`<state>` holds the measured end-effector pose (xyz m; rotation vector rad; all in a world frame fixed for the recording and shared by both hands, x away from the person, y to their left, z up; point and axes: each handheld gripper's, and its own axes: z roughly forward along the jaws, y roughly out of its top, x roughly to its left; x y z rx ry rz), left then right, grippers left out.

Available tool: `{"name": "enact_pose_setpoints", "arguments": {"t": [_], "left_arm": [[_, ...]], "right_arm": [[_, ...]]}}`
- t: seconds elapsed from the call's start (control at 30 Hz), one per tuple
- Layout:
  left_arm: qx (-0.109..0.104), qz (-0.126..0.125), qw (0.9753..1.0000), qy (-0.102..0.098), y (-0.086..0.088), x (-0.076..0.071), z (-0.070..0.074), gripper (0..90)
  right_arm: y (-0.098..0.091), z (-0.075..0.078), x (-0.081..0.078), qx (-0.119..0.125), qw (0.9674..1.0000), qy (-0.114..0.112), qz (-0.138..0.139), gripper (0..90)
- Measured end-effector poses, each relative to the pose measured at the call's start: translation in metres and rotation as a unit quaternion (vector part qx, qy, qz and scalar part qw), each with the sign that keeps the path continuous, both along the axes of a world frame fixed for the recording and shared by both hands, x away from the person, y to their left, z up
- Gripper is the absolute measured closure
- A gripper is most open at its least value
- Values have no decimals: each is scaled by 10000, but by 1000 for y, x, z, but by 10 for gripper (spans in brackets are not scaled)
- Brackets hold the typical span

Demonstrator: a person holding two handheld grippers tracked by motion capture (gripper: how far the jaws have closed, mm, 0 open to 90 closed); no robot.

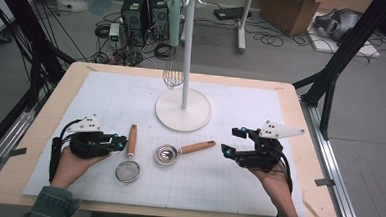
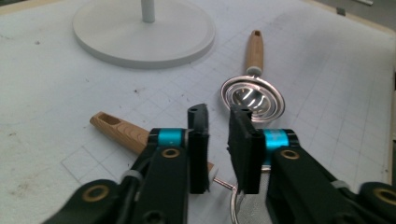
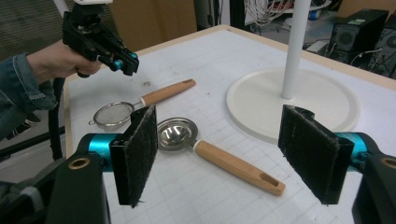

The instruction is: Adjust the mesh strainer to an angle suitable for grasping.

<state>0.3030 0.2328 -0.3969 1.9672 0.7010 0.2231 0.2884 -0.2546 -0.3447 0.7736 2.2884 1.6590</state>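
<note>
Wooden-handled strainer [image 1: 128, 161] lies on the desk [image 1: 39, 130] just left of the steel funnel [image 1: 167, 153], in front of the white stand [image 1: 183, 110]. Left claw [image 1: 120, 144] sits at the strainer's handle, jaws nearly closed but not visibly pinching it. Right claw [image 1: 232, 142] hovers released, right of the funnel.

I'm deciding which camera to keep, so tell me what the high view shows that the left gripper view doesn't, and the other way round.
High view: the whisk hanging on the stand, the right gripper with its jaws open, and computer towers on the floor.
Left gripper view: a close look at the left gripper, its jaws a narrow gap apart above the strainer's wooden handle, and the slot in that handle's end.
Both: the round white base, the metal scoop and the gridded mat.
</note>
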Motion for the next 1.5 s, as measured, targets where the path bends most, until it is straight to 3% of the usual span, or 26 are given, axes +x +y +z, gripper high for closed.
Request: {"name": "enact_pose_setpoints", "arguments": {"t": [0.1, 0.23, 0.43, 0.73, 1.0, 1.5], "left_arm": [[88, 96, 9999, 9, -2, 3, -6, 872], [104, 329, 9994, 54, 0, 12, -11, 893], [293, 663, 9974, 0, -3, 23, -19, 895], [363, 991, 9941, 229, -6, 39, -34, 895], [388, 1127, 9917, 486, -8, 47, -42, 895], [448, 1108, 9911, 580, -15, 58, -45, 895]], "right_arm": [[-2, -3, -1, -34, 10000, -7, 0, 281], [-3, -7, -3, -76, 10000, 16, -9, 281], [-7, -13, -5, -132, 9999, 36, -54, 281], [-11, -18, -8, -110, 9999, 67, -94, 281], [-11, -19, -9, -118, 9998, 79, -108, 281], [-13, -19, -10, -147, 9998, 87, -97, 282]]}}
